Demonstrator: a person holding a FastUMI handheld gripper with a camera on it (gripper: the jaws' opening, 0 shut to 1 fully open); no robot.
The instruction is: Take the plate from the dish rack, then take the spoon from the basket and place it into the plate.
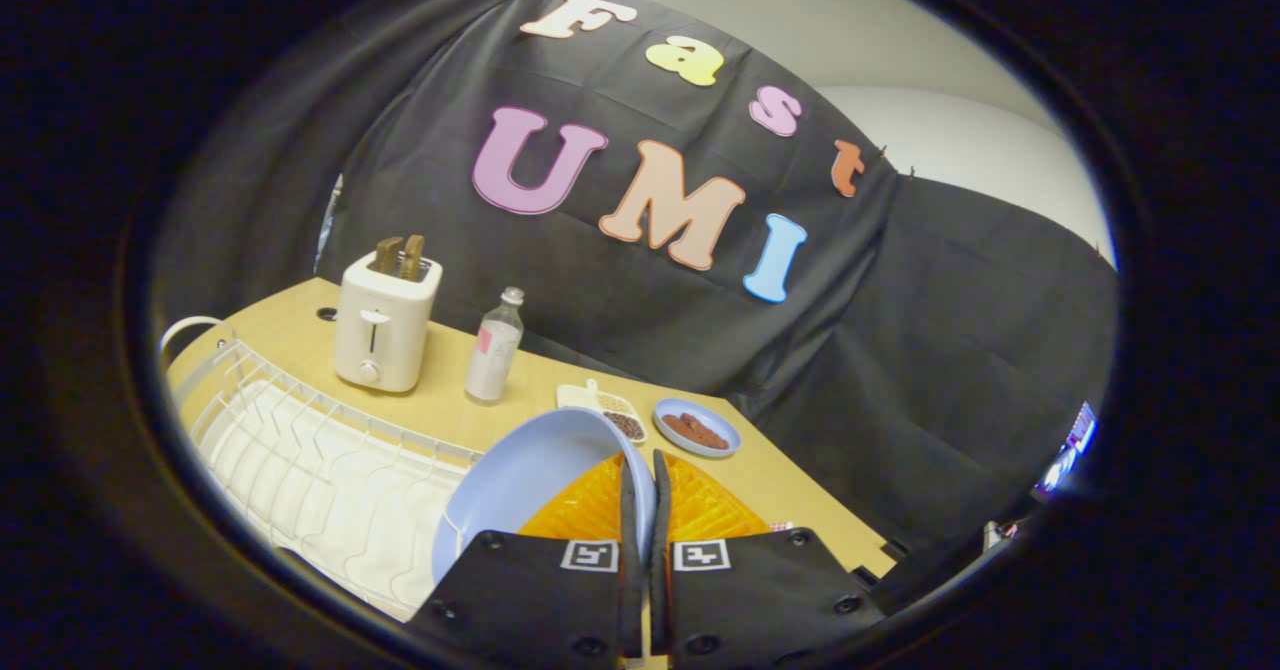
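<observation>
While your jaws are pressed together on the rim of the pale blue plate [530, 480], the first step of the task is the one in hand: the plate sits tilted between the fingers and out to their left, above the near end of the white dish rack [300, 450], and looks lifted clear of its slots, though you cannot be sure it is fully free. The gripper [638, 510] is clamped with only the plate's edge between the fingers. Just beyond the fingertips lie a small white dish of dark bits [610, 408] and a blue bowl [697, 428] with brown pieces; farther off to the left stand a bottle [493, 350] and a white toaster [385, 325] on the counter [780, 490]. Your next move probably calls for carrying the plate to a bare patch of counter, levelling it, and only then letting go. Mind the bowl when you set down.
</observation>
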